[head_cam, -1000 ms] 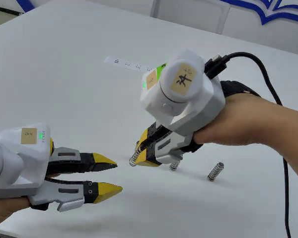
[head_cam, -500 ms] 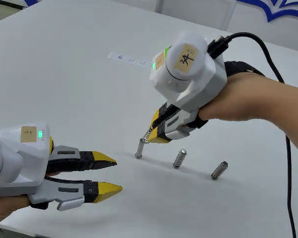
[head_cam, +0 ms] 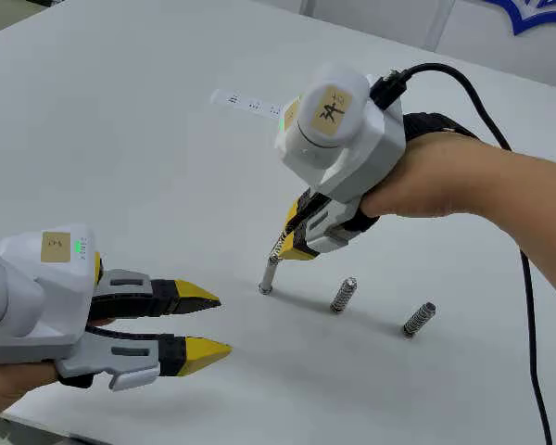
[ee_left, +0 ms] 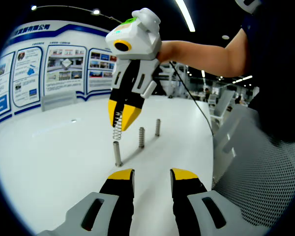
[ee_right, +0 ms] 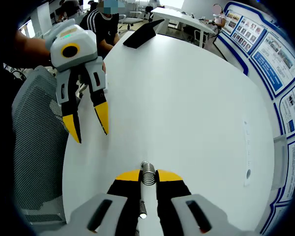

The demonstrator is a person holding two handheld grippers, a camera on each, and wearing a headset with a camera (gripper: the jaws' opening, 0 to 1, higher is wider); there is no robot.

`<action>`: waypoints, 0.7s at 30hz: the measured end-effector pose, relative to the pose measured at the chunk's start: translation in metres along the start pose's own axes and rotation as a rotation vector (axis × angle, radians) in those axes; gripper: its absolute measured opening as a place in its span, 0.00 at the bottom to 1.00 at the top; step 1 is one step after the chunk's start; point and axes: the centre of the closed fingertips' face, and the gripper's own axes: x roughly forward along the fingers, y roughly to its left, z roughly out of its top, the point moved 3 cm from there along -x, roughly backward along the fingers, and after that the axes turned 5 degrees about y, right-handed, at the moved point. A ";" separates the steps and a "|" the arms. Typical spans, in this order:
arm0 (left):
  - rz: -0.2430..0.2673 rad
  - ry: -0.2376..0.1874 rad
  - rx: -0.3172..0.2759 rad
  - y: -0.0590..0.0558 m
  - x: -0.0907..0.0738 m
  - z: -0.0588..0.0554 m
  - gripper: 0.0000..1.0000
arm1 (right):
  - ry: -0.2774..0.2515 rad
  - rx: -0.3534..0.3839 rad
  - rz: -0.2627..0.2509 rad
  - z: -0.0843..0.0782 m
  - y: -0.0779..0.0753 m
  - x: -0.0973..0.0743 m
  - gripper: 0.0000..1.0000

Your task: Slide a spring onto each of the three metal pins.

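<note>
Now, right hand-held gripper point(head_cam: 292, 252) pinching spring point(ee_left: 117, 125) above pin point(head_cam: 270, 275) (2 others point(head_cam: 343, 294) sprung), left hand-held gripper point(head_cam: 222, 324) spread.

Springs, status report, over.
Left gripper open, idle. Right gripper shut on spring, just above bare pin. Middle pin and end pin already sprung. Nothing in the way.

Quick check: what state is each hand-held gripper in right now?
Left hand-held gripper: open, holding nothing.
Right hand-held gripper: shut on a small coiled metal spring above the bare metal pin.
</note>
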 end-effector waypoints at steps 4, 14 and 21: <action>0.003 -0.001 -0.006 0.001 -0.001 -0.002 0.30 | 0.006 0.001 0.008 0.001 -0.002 0.005 0.12; 0.006 -0.004 -0.023 0.003 0.000 -0.006 0.29 | 0.035 -0.001 0.032 -0.001 -0.001 0.015 0.12; 0.006 -0.003 -0.029 0.005 0.000 -0.007 0.29 | 0.058 0.000 0.049 -0.004 0.004 0.024 0.12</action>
